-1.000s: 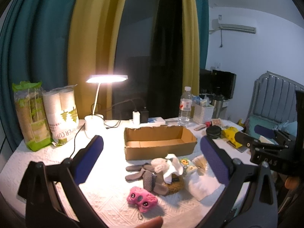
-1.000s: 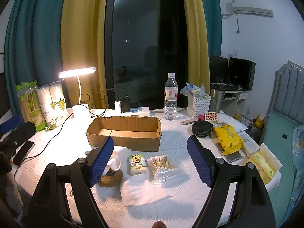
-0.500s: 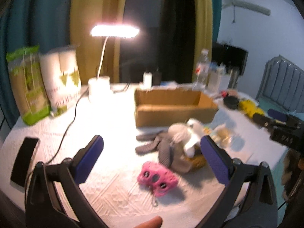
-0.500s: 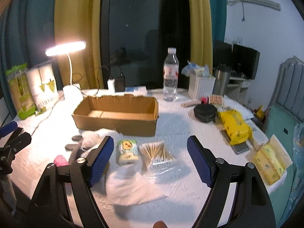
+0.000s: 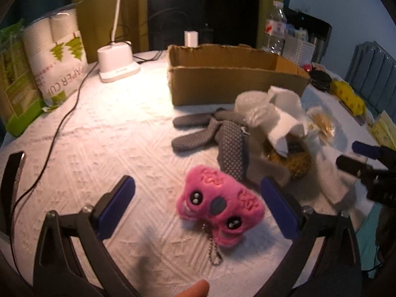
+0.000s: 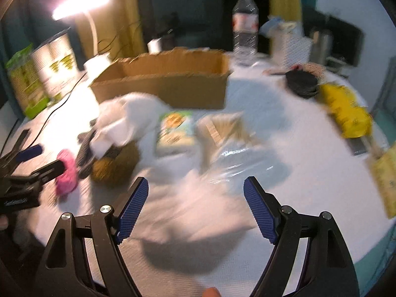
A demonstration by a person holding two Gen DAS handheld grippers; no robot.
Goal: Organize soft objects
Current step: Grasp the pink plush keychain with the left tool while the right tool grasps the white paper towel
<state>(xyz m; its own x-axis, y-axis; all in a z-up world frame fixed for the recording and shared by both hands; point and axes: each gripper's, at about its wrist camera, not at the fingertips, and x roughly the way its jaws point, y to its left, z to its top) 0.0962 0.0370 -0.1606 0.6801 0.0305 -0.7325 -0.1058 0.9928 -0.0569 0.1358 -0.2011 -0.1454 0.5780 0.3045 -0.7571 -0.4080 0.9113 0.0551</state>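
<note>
Left gripper (image 5: 198, 206) wide open, pink plush (image 5: 219, 204) between fingers, untouched

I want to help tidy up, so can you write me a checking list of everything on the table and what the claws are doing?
Surface: table under a white bumpy cloth.
Job's things: pink plush toy with a chain, lying between the left claw's fingers; grey socks; white cloth; empty cardboard box.
Clutter: paper cups, water bottle, yellow pack, cotton swabs.
Claws: left claw open; right claw open, over blurry white paper.
Cables: black lamp cord.
Surroundings: curtains, dark window.
</note>
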